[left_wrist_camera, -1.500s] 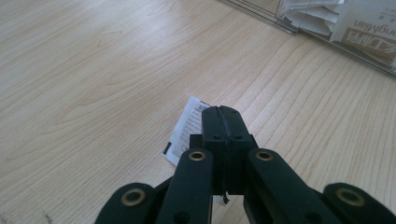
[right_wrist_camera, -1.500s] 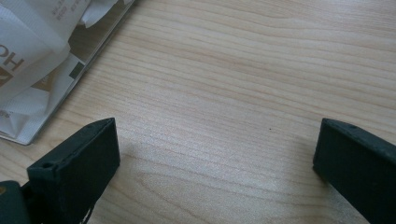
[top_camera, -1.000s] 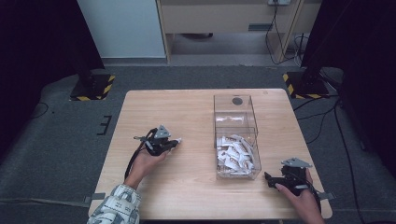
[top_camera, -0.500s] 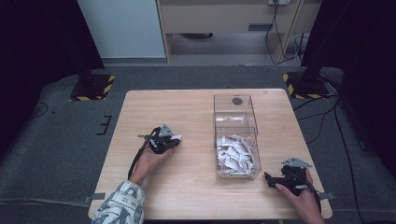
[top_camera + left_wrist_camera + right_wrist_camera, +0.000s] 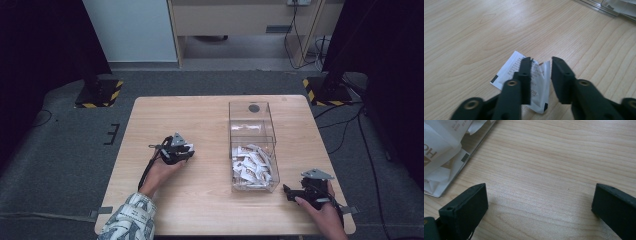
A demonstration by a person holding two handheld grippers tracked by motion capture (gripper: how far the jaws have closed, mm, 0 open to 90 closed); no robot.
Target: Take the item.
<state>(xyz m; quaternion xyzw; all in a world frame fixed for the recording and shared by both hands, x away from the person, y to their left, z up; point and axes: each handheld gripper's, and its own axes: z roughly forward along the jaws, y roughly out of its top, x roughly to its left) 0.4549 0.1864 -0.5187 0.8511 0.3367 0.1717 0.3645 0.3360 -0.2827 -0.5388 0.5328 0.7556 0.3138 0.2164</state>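
High view: a clear box (image 5: 252,145) stands on the table (image 5: 210,200); white sachets (image 5: 252,167) fill its near half, the far half is bare.

Left gripper view: the left tool (image 5: 541,65), jaws narrowly apart, hovers over one sachet (image 5: 522,80) lying flat at 6 o'clock.

Right gripper view: the right tool (image 5: 540,197) is wide open, with box sachets at 10 o'clock.

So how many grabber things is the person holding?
2. The left hand-held gripper is over the middle of the table, above a white packet. The right hand-held gripper sits near the front right corner, beside the clear box.
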